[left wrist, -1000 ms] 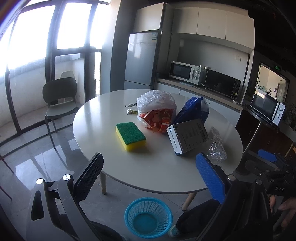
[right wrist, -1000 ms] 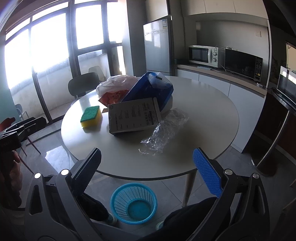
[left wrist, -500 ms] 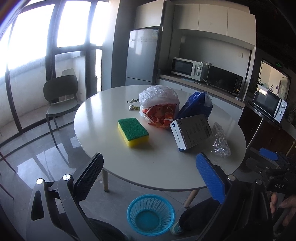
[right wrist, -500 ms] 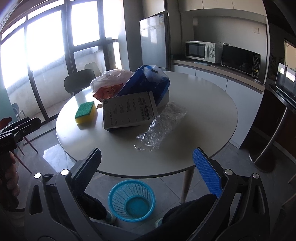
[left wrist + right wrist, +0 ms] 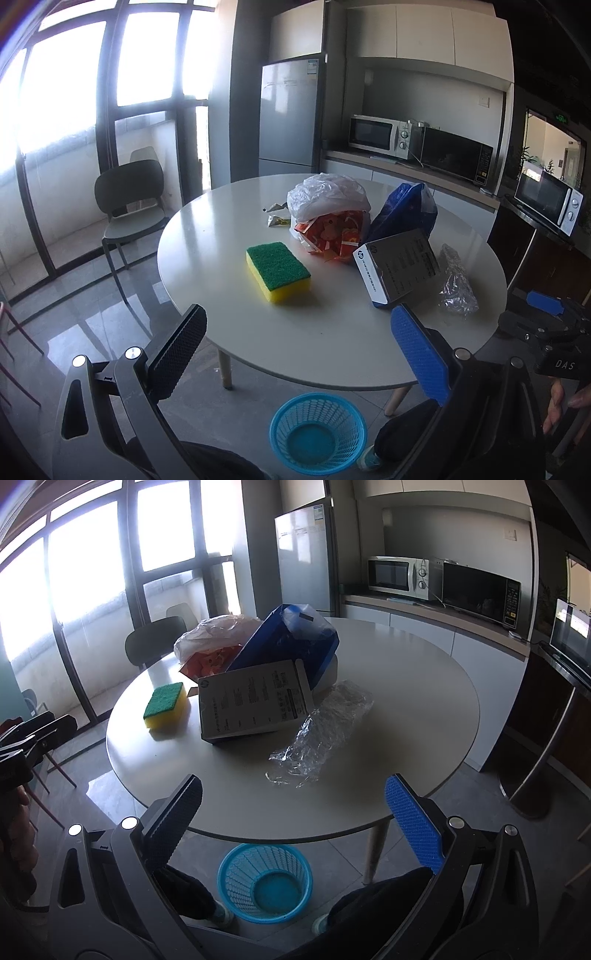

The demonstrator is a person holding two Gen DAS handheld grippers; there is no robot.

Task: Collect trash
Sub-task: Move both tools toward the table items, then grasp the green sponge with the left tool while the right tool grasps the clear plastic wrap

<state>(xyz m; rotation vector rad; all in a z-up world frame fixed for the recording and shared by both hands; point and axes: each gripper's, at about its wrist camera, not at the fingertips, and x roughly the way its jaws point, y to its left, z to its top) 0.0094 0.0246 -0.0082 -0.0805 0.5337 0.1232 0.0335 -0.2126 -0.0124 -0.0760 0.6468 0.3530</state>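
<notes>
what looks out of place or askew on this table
The white box sits tilted, propped against the blue bag rather than lying flat. Crumpled clear plastic lies loose beside it, and small wrappers are scattered behind the sponge.

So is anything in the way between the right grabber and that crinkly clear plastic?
Nothing visible. The right gripper is open, and only bare table lies between it and the clear plastic wrap.
</notes>
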